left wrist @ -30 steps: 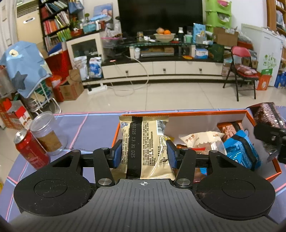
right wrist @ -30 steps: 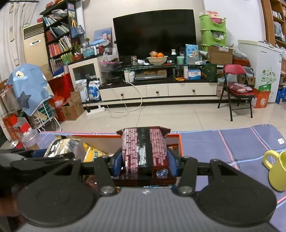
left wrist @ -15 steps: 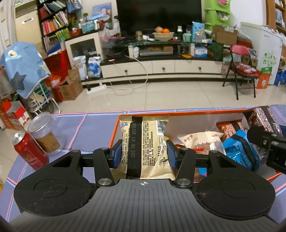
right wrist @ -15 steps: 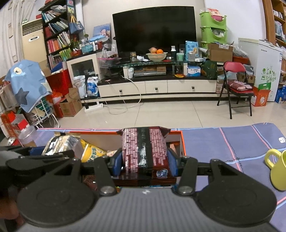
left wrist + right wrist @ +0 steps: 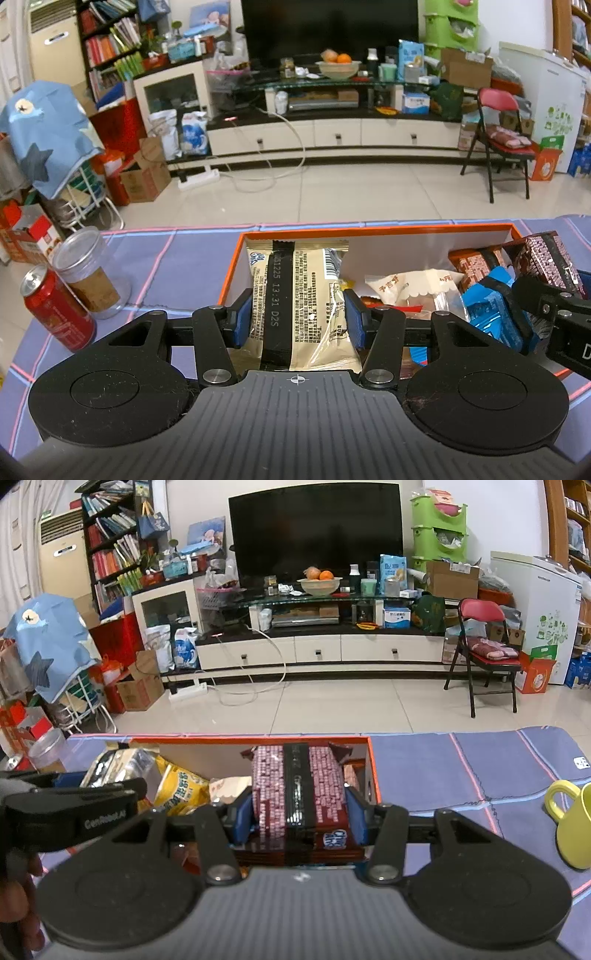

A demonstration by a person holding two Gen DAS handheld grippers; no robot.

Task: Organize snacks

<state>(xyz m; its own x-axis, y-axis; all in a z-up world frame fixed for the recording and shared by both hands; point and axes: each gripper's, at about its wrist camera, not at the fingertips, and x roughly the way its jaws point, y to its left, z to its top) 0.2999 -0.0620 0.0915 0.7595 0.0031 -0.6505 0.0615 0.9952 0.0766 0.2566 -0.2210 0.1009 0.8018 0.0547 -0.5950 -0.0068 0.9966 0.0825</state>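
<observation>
My left gripper (image 5: 298,325) is shut on a beige snack packet (image 5: 299,295) and holds it over the left end of an orange-rimmed box (image 5: 369,230). My right gripper (image 5: 300,819) is shut on a dark red snack packet (image 5: 299,786), low inside the right end of the same box (image 5: 373,771). That packet also shows at the right edge of the left wrist view (image 5: 546,260). The box holds several other packets: white (image 5: 410,284), blue (image 5: 491,306), yellow (image 5: 181,786).
A red can (image 5: 55,310) and a clear jar (image 5: 88,273) stand left of the box on the purple cloth (image 5: 177,258). A yellow mug (image 5: 572,823) stands to the right. The table's far edge drops to a tiled floor.
The right gripper has sunk lower and forward, carrying the dark red packet down into the right end of the box. The left gripper and its beige packet have barely moved.
</observation>
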